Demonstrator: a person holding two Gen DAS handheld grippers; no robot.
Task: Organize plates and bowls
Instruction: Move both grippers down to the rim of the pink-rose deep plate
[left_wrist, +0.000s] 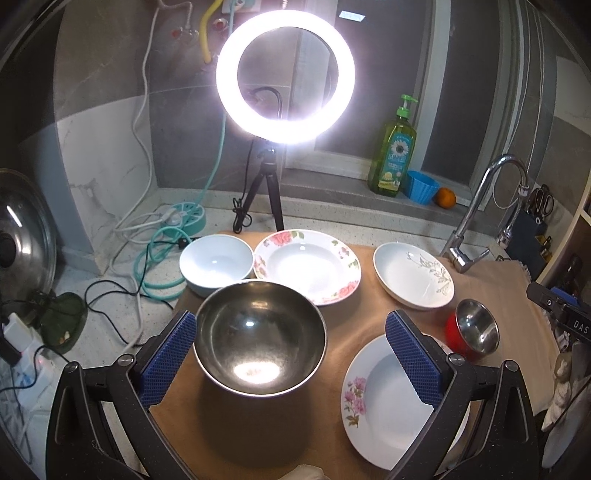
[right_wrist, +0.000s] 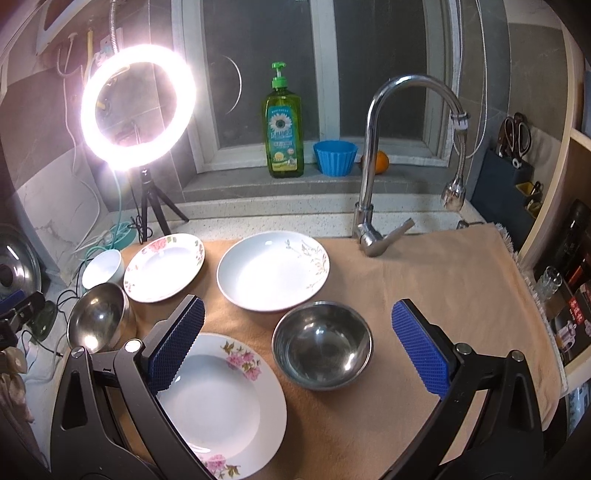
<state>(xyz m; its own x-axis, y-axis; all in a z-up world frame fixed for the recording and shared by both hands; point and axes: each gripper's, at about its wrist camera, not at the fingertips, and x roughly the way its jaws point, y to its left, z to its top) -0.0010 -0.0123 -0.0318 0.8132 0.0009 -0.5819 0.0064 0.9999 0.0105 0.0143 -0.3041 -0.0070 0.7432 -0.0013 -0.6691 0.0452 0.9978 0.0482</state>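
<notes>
On a tan cloth (right_wrist: 424, 280) lie three plates and three bowls. My left gripper (left_wrist: 291, 354) is open, its blue pads either side of a large steel bowl (left_wrist: 260, 338), not touching it. Behind it stand a white bowl (left_wrist: 216, 264) and a rose-rimmed plate (left_wrist: 306, 266). A white plate with a grey leaf print (left_wrist: 413, 275) is at right, a pink-flower plate (left_wrist: 384, 402) near right. My right gripper (right_wrist: 297, 345) is open above a small steel bowl (right_wrist: 322, 345) with a red outside (left_wrist: 474, 330). The pink-flower plate (right_wrist: 221, 402) lies under its left finger.
A lit ring light on a tripod (left_wrist: 284, 74) stands behind the cloth. A faucet (right_wrist: 373, 158) rises at the back right. Dish soap (right_wrist: 283, 127), a blue cup (right_wrist: 335, 157) and an orange sit on the sill. Cables (left_wrist: 155, 258) and a pot lid (left_wrist: 22, 240) lie left.
</notes>
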